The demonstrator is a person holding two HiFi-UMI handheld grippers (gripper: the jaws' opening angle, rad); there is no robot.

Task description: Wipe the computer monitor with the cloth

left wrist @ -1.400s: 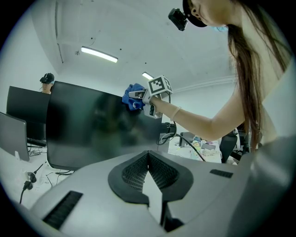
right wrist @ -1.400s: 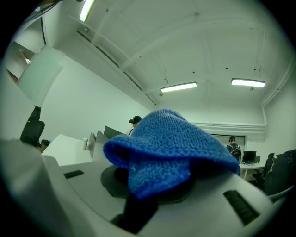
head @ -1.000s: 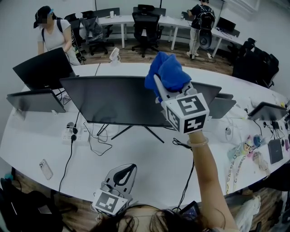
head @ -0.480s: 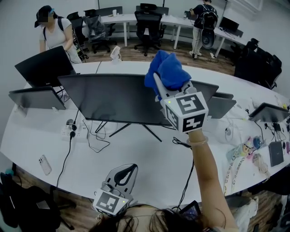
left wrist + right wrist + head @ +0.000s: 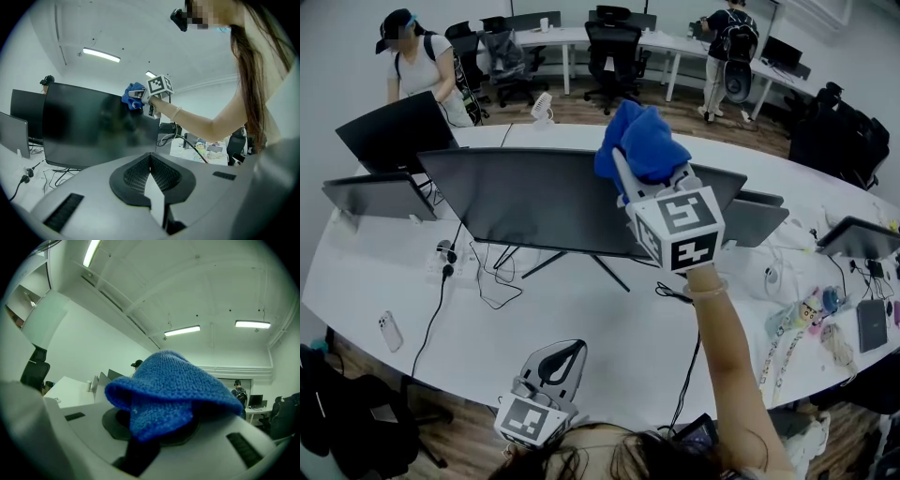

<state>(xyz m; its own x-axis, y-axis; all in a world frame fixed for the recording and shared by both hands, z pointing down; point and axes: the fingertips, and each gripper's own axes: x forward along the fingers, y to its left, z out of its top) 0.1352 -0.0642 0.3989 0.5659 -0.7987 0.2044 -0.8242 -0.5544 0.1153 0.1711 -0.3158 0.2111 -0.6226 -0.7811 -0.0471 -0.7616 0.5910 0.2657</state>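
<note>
A wide dark monitor stands on the white table, with its screen facing me. My right gripper is raised at the monitor's top edge, right of its middle. It is shut on a bunched blue cloth, which hides the fingertips. In the right gripper view the blue cloth drapes over the right gripper. The left gripper hangs low near the table's front edge, shut and empty. In the left gripper view the left gripper points at the monitor and the cloth.
Smaller monitors stand to the left and behind. A power strip, cables and a phone lie at front left. Small items and a tablet sit at the right. People and chairs are at the back.
The head view has shifted slightly. The right gripper with the cloth stays at the monitor's top edge, and the left gripper has not moved.
</note>
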